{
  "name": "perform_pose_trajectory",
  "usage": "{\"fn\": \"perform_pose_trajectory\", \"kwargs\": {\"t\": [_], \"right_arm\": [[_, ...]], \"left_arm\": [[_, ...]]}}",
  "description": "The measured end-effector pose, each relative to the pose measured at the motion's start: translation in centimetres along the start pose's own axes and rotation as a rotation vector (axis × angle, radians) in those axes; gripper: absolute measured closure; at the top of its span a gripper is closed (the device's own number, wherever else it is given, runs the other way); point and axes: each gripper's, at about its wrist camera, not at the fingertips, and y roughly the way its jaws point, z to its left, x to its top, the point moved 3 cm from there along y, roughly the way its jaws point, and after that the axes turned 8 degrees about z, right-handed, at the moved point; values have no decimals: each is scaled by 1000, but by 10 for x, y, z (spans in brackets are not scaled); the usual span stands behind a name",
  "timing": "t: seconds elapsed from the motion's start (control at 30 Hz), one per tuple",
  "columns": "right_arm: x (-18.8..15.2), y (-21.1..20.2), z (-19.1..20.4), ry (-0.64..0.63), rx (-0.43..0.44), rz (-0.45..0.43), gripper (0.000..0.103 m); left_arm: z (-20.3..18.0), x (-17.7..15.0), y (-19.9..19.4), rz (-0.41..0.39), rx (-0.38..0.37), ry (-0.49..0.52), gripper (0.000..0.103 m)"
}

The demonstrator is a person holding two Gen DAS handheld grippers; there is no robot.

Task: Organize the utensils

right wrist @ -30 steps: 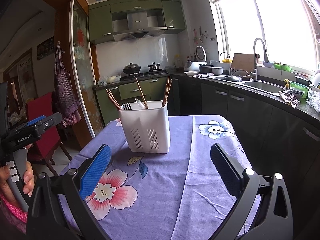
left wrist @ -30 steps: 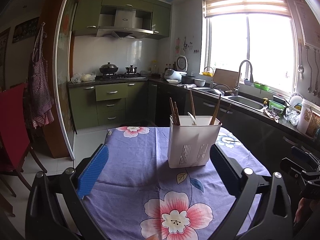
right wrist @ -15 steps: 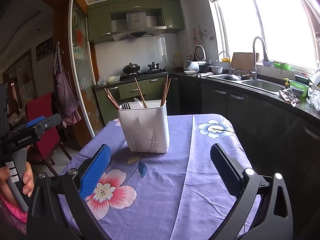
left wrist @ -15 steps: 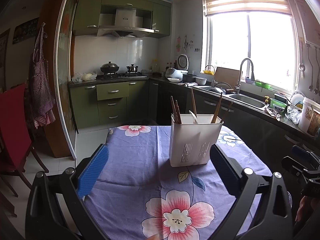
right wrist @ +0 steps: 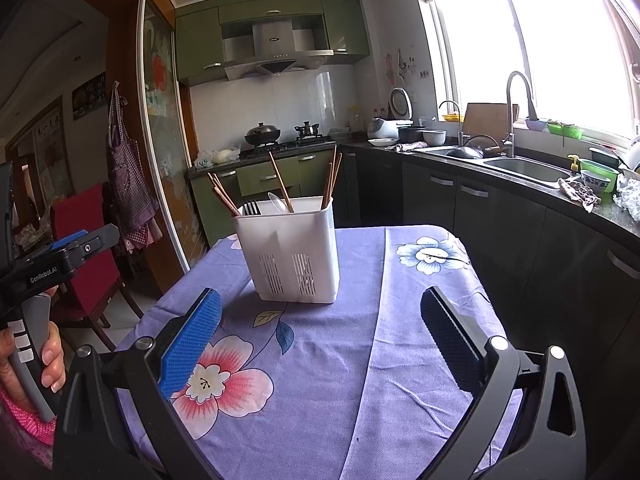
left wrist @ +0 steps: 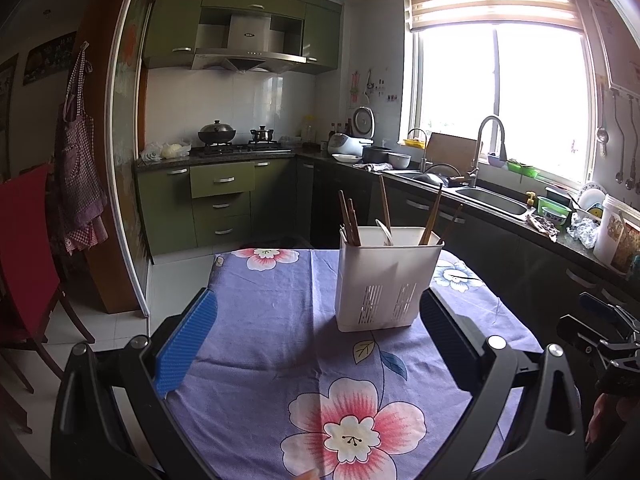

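Both grippers are hovering over the table with nothing between their fingers: the left gripper [left wrist: 318, 334] is spreading its ribbed blue pads wide, and the right gripper [right wrist: 320, 330] is gaping just as far. Ahead of them a white plastic utensil caddy [left wrist: 384, 280], boxy with slotted vents low on its front, is standing upright on the purple floral tablecloth [left wrist: 280, 320]. Wooden chopsticks [right wrist: 280, 182], a black fork [right wrist: 251, 208] and a pale spoon [right wrist: 277, 201] are sticking out of it.

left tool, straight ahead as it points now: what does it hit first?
Probably the white utensil caddy, though it stands right of the left tool centreline, by the right finger; depth is unclear. Otherwise, only tablecloth.
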Motion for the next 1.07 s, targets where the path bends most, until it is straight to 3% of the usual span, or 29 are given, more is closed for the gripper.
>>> {"fn": "perform_pose_trajectory", "kwargs": {"t": [0.43, 1.07], "right_arm": [[0, 5, -2, -2, -3, 10, 5], [-2, 15, -4, 5, -17, 32, 5]], "left_arm": [[0, 0, 1, 2, 17, 10, 7], [5, -6, 20, 69, 21, 16, 7]]}}
